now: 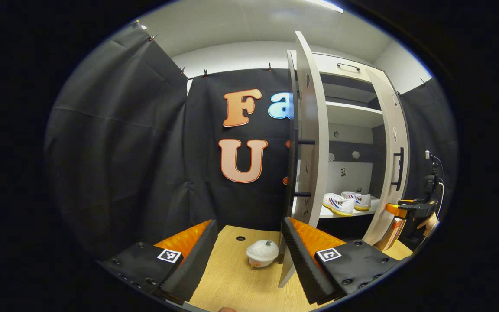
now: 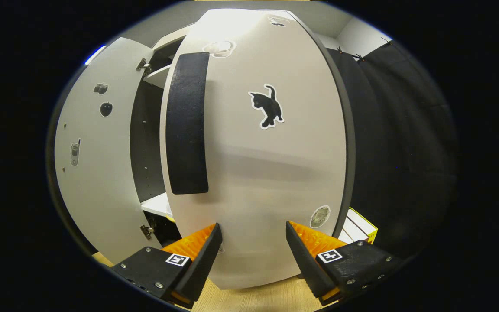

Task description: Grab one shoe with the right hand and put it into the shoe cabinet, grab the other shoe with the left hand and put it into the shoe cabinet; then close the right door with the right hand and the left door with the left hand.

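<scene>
Nearest, in the left gripper view, the left gripper (image 1: pixel 249 255) hangs with fingers released, nothing between them, above the wooden counter (image 1: pixel 228 286). Just beyond the fingers a small white cup (image 1: pixel 262 253) stands on the counter, near the bottom edge of the left door (image 1: pixel 309 130), which is seen edge-on and open. Farther in, the cabinet (image 1: pixel 353 117) holds two shoes (image 1: pixel 347 202), side by side on a low shelf; the upper shelves look bare. At the far right the right door (image 1: pixel 390 151) stands ajar, with the other gripper beside it.

In the right gripper view, the right gripper (image 2: pixel 253 255) has its fingers spread apart, close in front of the right door's outer face, gripping nothing. One cat sticker (image 2: pixel 268 106) and one long dark handle (image 2: pixel 186 125) sit on that door. Behind it the left door's inner face carries three small stickers.
</scene>
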The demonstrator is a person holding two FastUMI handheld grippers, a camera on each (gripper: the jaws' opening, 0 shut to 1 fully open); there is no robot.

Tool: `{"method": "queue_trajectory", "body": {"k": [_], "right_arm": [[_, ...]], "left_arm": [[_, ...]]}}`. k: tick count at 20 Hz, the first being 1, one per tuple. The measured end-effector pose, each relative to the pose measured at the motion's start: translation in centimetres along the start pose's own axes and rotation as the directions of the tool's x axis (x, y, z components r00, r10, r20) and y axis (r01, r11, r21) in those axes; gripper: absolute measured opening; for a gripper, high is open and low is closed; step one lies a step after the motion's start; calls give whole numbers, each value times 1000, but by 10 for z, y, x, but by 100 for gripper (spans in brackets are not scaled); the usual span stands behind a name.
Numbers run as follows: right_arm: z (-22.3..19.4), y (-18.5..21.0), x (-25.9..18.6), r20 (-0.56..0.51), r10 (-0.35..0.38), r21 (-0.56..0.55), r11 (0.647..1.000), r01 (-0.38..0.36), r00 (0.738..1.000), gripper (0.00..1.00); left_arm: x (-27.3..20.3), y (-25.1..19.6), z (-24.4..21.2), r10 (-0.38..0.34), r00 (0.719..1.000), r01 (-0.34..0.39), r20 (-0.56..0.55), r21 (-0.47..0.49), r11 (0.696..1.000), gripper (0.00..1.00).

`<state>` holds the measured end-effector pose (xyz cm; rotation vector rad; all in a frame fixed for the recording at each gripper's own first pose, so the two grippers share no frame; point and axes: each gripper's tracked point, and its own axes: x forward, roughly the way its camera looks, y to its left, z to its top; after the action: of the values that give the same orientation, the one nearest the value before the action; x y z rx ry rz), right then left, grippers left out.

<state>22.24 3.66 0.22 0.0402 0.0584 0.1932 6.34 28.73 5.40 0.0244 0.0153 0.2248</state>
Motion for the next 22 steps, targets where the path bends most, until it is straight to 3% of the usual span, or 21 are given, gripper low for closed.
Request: {"method": "queue_trajectory", "body": {"k": [15,22], "right_arm": [[4,2,6,-13,-69,-34,997,69,998,92],[19,-8,-20,18,-82,-13,997,82,996,92]], "left_arm": [[84,-28,-47,-105,992,103,-63,-30,994,98],[92,-34,-50,-110,992,111,-64,-3,994,96]]}}
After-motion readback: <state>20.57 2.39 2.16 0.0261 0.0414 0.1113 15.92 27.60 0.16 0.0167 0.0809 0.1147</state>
